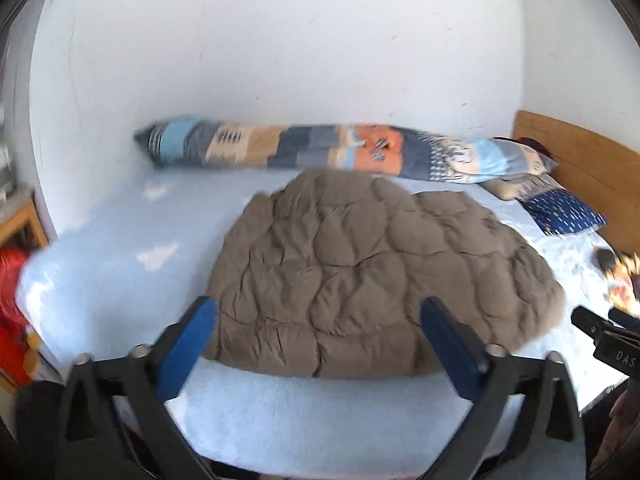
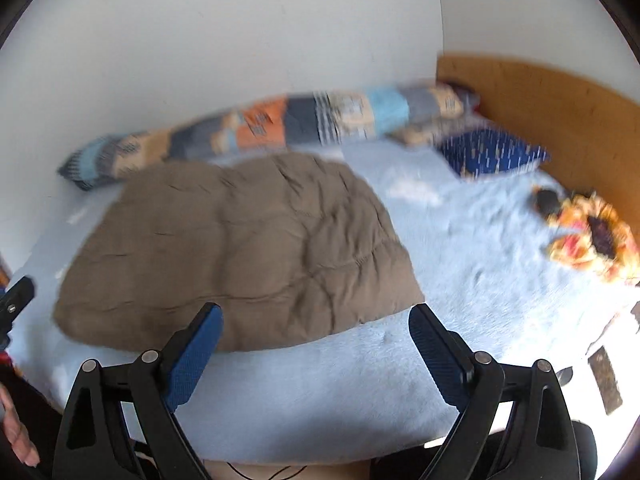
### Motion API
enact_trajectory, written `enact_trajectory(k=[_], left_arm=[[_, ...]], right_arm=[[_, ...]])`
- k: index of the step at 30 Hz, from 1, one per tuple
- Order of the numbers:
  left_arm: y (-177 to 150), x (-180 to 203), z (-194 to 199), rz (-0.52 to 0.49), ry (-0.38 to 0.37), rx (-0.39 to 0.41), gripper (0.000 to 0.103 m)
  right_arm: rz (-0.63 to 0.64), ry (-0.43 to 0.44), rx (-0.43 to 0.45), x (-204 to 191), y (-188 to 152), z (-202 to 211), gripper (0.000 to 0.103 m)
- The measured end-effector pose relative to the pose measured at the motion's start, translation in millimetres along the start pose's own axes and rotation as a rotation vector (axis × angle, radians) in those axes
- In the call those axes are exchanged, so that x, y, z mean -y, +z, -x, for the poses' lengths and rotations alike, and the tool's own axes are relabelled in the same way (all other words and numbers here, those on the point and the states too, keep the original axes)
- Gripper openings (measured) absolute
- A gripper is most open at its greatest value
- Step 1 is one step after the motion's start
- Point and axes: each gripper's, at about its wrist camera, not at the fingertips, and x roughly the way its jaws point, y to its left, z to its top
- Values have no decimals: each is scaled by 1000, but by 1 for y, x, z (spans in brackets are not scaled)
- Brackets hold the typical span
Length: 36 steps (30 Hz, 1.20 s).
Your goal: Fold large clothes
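A brown quilted puffer jacket (image 1: pixel 360 272) lies folded flat on the pale blue bed (image 1: pixel 120 248). In the left wrist view my left gripper (image 1: pixel 318 308) hangs above the jacket's near edge, its blue pads wide apart and holding nothing. My right gripper's black tip (image 1: pixel 600 332) shows at the right edge there. In the right wrist view the jacket (image 2: pixel 232 248) lies ahead and to the left, and my right gripper (image 2: pixel 316 316) stands open over its near right corner, with nothing between the pads. The left gripper's tip (image 2: pixel 16 300) shows at the left edge.
A long patchwork bolster (image 1: pixel 320 148) lies along the white wall. A dark blue pillow (image 2: pixel 492 152) rests by the wooden headboard (image 2: pixel 560 100). A small dark object (image 2: pixel 546 202) and a yellow-orange cloth (image 2: pixel 592 236) lie on the bed's right side. A hand (image 2: pixel 16 436) shows at lower left.
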Motion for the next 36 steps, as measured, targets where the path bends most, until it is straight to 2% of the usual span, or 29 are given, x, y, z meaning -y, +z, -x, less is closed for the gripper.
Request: enact_trajectory(k=[3, 5, 7, 9, 10, 13, 14, 15, 16, 18, 20, 23, 27, 29, 36], left_arm=[[0, 9, 36, -36, -29, 8, 103], [-4, 13, 45, -31, -6, -32, 103], [-5, 15, 45, -42, 8, -36, 103], [-3, 14, 40, -23, 5, -31, 103], [-3, 12, 35, 4, -1, -54, 103], [-2, 5, 22, 22, -70, -119, 103], [-2, 2, 19, 20, -104, -130, 103], [-2, 0, 17, 15, -108, -132, 103], [-2, 0, 16, 7, -97, -125, 103], [1, 5, 13, -60, -25, -101, 103], [7, 11, 4, -126, -3, -139, 103], [4, 11, -11, -122, 23, -192, 103], [-3, 1, -34, -50, -10, -284, 103], [-6, 0, -41, -46, 11, -300, 103], [-17, 11, -62, -81, -18, -418, 103]], right_arm=[[23, 68, 118, -16, -24, 63, 103], [67, 83, 139, -25, -28, 82, 103], [95, 79, 178, -31, -22, 93, 103], [100, 71, 161, -34, -17, 87, 103], [108, 67, 132, -39, -15, 79, 103], [153, 34, 39, -51, -17, 54, 103], [155, 31, 31, -53, -18, 51, 103], [153, 30, 28, -55, -20, 49, 103], [152, 24, 22, -56, -18, 43, 103], [150, 29, 10, -59, -14, 34, 103], [152, 31, -17, -63, -7, 22, 103], [184, -25, -18, -66, -3, 7, 103], [168, -30, -82, -61, -12, -15, 103], [168, -34, -91, -60, -13, -18, 103], [177, -27, -106, -62, -17, -25, 103]])
